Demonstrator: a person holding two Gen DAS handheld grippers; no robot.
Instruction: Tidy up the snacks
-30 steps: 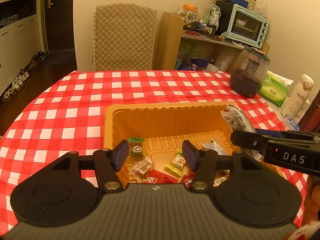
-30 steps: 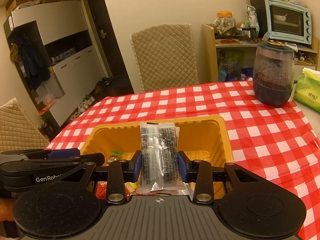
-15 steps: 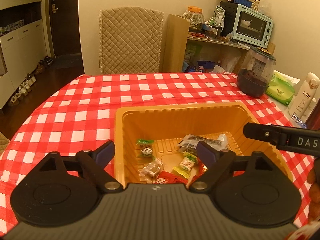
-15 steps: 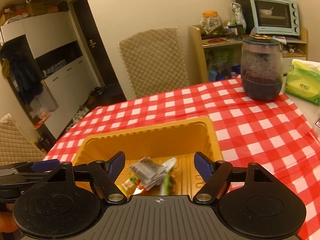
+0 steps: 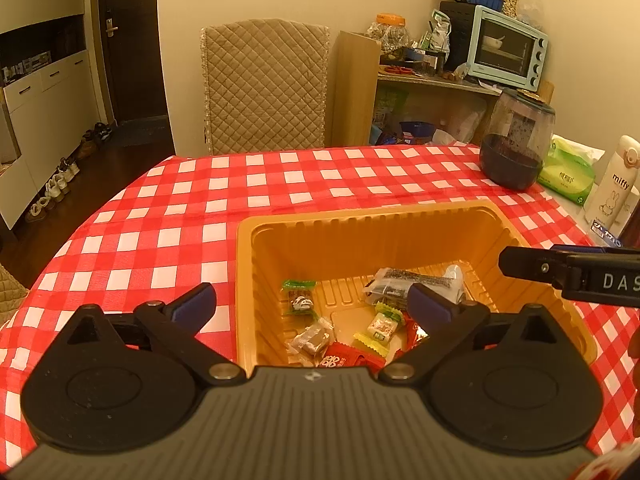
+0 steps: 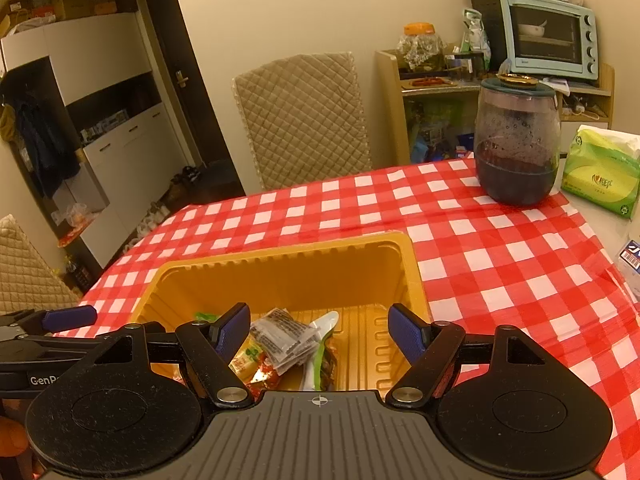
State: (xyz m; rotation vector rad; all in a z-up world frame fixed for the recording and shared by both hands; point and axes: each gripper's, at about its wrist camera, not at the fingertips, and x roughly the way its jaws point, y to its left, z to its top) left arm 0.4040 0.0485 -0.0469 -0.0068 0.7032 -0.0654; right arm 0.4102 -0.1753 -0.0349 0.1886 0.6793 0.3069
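Note:
An orange plastic tray sits on the red-checked tablecloth and holds several small wrapped snacks. Among them are a green-wrapped candy, a red packet and a clear packet with dark contents. My left gripper hovers over the tray's near left side, its jaws opening wide and pressing on nothing. My right gripper is open over the tray's near end. The clear packet lies loose below it on the other snacks. One right finger reaches in from the right in the left wrist view.
A dark glass jar, a green tissue pack and a white bottle stand at the table's far right. A quilted chair stands behind the table. A shelf with a toaster oven is by the wall.
My right gripper opened and the clear packet it held upright dropped into the tray. My left gripper spread its jaws much wider. Both hands stayed over the tray.

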